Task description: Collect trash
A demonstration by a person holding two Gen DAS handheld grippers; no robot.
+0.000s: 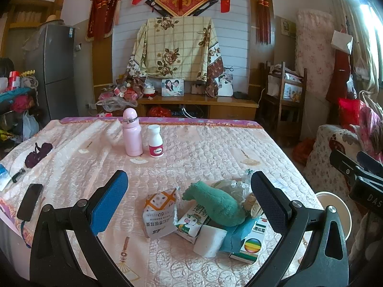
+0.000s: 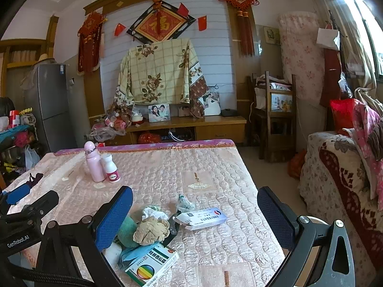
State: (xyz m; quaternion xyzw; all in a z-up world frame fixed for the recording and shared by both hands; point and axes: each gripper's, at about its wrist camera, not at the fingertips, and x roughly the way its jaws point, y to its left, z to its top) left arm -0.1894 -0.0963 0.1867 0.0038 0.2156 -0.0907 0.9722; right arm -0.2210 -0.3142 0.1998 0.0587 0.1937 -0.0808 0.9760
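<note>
A pile of trash lies on the near part of the pink quilted table. In the left wrist view I see an orange-and-white snack wrapper [image 1: 160,211], a milk carton [image 1: 191,222], a white foam block [image 1: 209,240], a green plush piece [image 1: 215,203] and a rainbow medicine box [image 1: 249,246]. My left gripper [image 1: 189,205] is open and empty, above the pile. In the right wrist view a crumpled tan paper [image 2: 151,230], a white blister-pack box [image 2: 202,218] and the rainbow box [image 2: 153,264] lie between the fingers of my right gripper [image 2: 195,222], which is open and empty.
A pink bottle [image 1: 131,132] and a white pill bottle [image 1: 155,141] stand at the table's far side. A dark phone [image 1: 30,201] and a purple hair tie [image 1: 38,154] lie at the left. A round white bin rim [image 1: 335,205] shows right of the table. A sofa [image 2: 340,179] stands further right.
</note>
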